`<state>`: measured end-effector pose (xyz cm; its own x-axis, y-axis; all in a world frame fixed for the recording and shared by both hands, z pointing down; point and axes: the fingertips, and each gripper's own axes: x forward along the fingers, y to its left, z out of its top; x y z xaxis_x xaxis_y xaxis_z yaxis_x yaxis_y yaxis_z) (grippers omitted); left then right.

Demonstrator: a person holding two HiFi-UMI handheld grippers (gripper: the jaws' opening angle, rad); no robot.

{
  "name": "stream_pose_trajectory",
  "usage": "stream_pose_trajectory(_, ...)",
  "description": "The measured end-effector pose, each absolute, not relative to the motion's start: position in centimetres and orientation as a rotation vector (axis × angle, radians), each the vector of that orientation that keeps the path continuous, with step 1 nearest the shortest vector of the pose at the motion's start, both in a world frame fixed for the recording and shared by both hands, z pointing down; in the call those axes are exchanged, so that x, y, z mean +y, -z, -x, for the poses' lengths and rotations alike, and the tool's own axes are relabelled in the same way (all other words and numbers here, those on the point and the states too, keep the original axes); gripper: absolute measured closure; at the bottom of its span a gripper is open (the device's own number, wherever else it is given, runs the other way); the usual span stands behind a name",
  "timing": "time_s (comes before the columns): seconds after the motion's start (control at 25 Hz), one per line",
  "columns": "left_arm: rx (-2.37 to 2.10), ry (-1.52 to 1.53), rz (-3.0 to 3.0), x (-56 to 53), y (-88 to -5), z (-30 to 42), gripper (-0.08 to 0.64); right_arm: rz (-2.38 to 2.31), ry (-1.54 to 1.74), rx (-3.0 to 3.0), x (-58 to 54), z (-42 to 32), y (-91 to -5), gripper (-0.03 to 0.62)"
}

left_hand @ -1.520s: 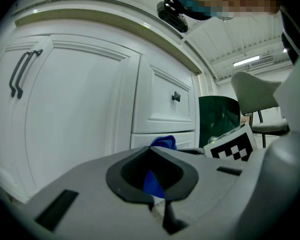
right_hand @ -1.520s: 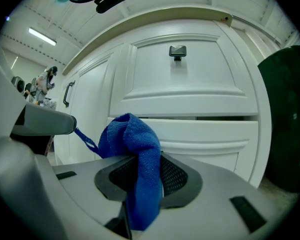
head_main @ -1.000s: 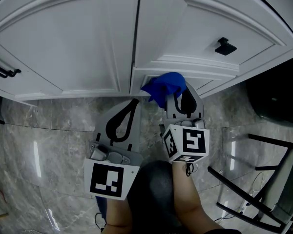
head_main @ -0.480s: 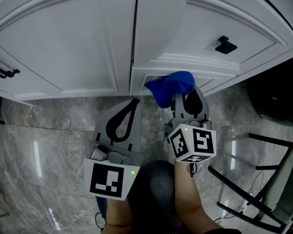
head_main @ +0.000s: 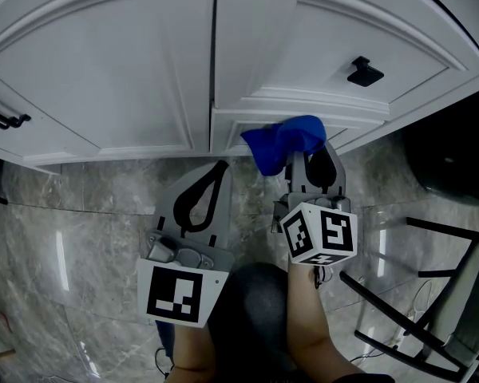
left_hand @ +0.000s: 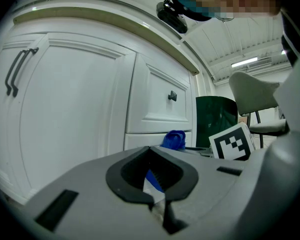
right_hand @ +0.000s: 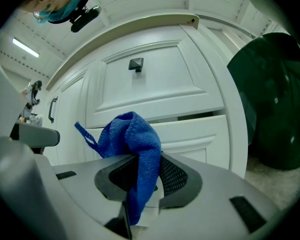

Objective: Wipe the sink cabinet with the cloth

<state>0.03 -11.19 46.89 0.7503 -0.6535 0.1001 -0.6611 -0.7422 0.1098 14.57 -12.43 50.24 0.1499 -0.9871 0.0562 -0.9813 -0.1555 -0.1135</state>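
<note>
Logging the right gripper (head_main: pixel 310 162) as clenched on the blue cloth (head_main: pixel 281 140), one fold pinched deep between the jaws and the rest bunched above the tips. Found the cloth held up to the low panel (right_hand: pixel 200 134) at the foot of the sink cabinet (head_main: pixel 191 94), just under the drawer front (head_main: pixel 327 46) with the black knob (head_main: pixel 365 72) and right of the seam between the two doors (head_main: pixel 104 62). Cannot confirm actual contact from these angles; looks touching or very nearly so. Judged the bunching deliberate: puts a soft wad, not hard jaw tips, against the painted face. Judged the low forward reach likewise, aiming the wad square at the panel.

Logged the left gripper (head_main: pixel 220 167) as closed on nothing, tips together, held back over the marble floor (head_main: pixel 72 230), near the cabinet base but apart from it, and left of the cloth. Read the parked pose as keeping clear of the wiping path.

Placed the step as wiping at the bottom panel, early to middling in the task; counting doors and drawer front above as likely left to do. Expect the next stroke to need steady pressure along the panel, minding a possible snag of the loose cloth tail on the moulding (head_main: pixel 303 102) above.
</note>
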Motion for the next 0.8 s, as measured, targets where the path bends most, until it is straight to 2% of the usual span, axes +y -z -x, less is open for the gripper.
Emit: stream_pose_trajectory(0.8,-1.053,-0.074,-2.815,-10.8,-46.4,-0.1,0.557,2.462,0.116,1.950,-11.6,-17.2,-50.5,0.476)
